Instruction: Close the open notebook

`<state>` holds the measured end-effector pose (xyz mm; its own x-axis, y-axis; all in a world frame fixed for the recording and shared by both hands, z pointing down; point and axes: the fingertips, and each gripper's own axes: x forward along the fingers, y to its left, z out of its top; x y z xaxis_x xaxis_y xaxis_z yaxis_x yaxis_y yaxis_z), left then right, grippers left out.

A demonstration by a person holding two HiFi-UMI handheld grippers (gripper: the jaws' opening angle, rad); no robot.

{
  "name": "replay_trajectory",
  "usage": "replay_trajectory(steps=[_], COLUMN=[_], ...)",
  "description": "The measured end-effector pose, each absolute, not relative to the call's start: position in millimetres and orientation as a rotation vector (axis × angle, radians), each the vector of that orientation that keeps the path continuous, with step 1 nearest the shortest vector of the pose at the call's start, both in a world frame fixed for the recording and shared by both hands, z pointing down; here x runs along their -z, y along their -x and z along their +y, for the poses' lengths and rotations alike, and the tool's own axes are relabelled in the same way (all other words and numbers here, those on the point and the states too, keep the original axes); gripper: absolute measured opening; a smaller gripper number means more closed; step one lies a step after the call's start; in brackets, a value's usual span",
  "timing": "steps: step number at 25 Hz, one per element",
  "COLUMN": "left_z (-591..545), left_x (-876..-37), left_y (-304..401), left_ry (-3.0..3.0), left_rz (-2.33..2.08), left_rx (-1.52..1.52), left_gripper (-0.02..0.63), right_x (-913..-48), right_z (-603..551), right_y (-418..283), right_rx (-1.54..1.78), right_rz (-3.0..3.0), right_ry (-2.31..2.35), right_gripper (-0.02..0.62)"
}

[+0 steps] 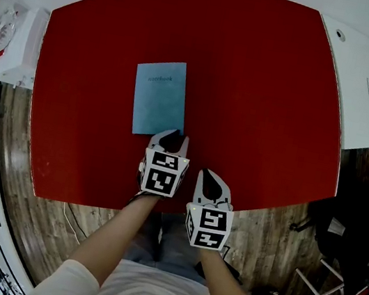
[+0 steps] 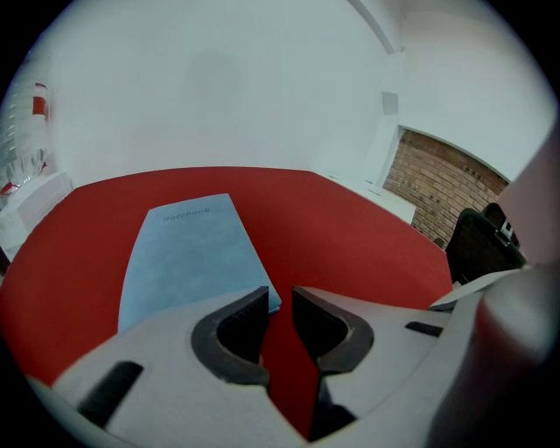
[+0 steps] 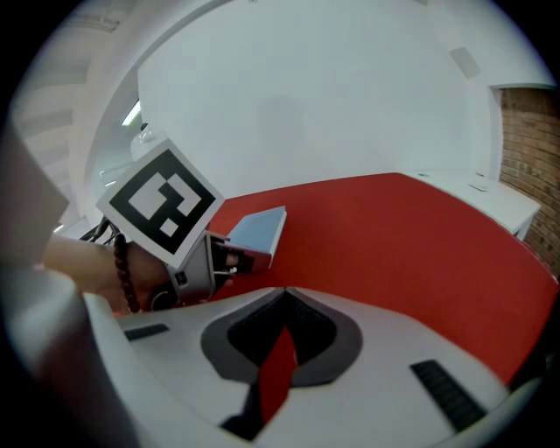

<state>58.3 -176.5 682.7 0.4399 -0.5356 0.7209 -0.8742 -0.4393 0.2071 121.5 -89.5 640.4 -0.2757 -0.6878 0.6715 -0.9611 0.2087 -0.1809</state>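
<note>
Red tabletop [image 1: 252, 84] bears a closed blue notebook [image 1: 160, 97] above wood-plank floor [image 1: 275, 237].

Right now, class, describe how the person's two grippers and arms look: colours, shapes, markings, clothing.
Both the left gripper and right gripper have pale grey shells with black ribbed pads. Each carries a white cube printed with black square markers. The person wears light cream sleeves and a dark bead bracelet on the left wrist.
</note>
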Motion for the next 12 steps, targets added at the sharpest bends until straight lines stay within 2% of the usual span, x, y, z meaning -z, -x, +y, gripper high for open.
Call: replay_trajectory(steps=[6, 10, 12], left_z=[-168.6, -154.4, -146.4], left_x=[-655.7, -629.2, -614.4], left_y=[-42.5, -23.1, -12.2], left_ry=[-2.131, -2.125, -2.13], left_rz=[-1.214, -1.26, -1.276], left_rx=[-0.752, -0.724, -0.717], left_gripper=[0.077, 0.015, 0.008], right_x=[-622.5, -605.1, -593.5], right_z=[-89.7, -86.6, -84.8], right_y=[-117.4, -108.7, -101.9], right_rx=[-0.767, -0.742, -0.724], right_rz=[-2.068, -2.093, -2.111], right_ry=[-1.512, -1.496, -1.486], right_gripper=[0.005, 0.004, 0.004])
